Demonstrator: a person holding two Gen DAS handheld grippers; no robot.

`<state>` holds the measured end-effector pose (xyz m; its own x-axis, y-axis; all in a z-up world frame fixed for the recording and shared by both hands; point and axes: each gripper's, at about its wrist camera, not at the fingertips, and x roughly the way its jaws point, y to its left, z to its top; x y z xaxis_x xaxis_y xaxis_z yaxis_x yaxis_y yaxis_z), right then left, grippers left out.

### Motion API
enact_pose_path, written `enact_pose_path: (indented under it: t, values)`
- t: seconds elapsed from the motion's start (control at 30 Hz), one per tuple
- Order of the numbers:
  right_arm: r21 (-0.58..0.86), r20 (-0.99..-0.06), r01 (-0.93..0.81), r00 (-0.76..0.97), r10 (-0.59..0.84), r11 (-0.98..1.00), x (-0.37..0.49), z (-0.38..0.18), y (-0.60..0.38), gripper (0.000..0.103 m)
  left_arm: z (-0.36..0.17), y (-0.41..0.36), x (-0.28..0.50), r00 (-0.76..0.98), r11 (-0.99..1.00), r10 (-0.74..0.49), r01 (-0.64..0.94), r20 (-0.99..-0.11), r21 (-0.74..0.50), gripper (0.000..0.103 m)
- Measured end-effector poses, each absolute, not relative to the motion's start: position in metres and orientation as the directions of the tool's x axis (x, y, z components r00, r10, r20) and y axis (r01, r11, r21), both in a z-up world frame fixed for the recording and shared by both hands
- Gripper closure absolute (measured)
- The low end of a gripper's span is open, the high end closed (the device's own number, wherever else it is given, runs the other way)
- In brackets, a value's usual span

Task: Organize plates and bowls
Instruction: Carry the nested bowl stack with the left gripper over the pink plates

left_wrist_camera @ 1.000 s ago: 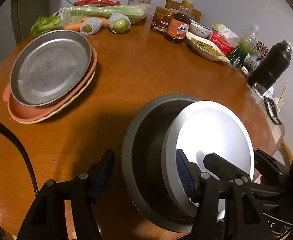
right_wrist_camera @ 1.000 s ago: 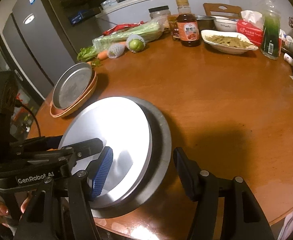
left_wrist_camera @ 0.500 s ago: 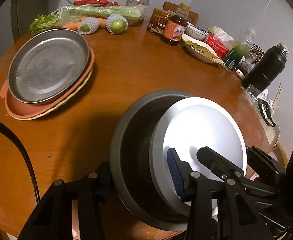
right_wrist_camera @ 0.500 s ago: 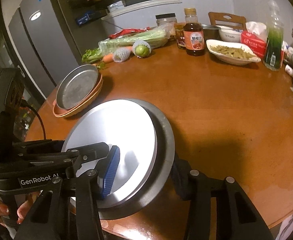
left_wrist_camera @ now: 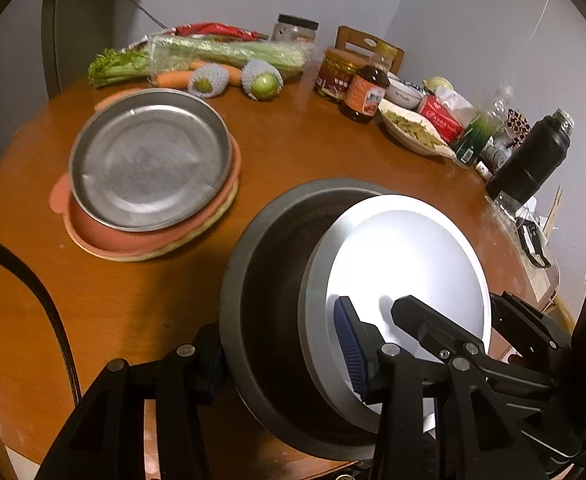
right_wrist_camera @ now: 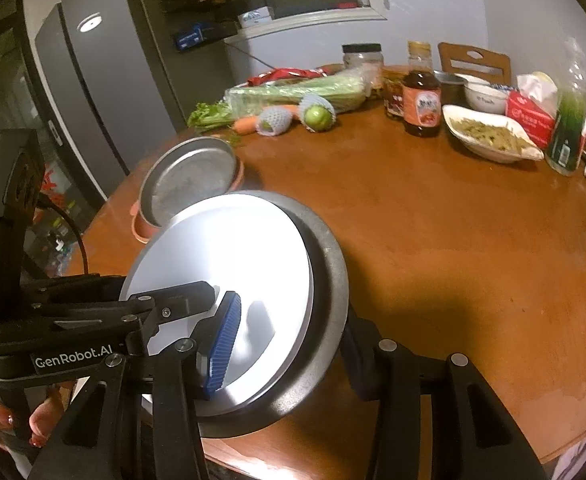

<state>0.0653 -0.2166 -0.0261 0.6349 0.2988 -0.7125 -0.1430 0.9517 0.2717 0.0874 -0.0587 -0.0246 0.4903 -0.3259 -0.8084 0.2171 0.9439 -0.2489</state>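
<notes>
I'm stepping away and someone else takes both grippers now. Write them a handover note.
Left gripper: shut on the near-left rim of the dark bowl.
Right gripper: shut on the same bowl's right rim, one finger inside over the white plate.
The white plate sits tilted inside the dark bowl, at the near edge of the table.
Done: a steel plate sits stacked on a pink dish and a yellowish one, far left.
Left: probably carry the bowl and plate to that stack. Other dishes at the back hold food.
</notes>
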Motion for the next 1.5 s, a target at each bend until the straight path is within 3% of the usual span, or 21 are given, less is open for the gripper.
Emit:
enact_pose_path:
  t: [1.5]
  values:
    - [0.223, -0.647, -0.311, 0.661, 0.379, 0.924, 0.157, 0.025, -0.127, 0.055, 0.028, 0.032, 0.132, 0.634, 0.973, -0.229, 0.125, -0.739, -0.194, 0.056]
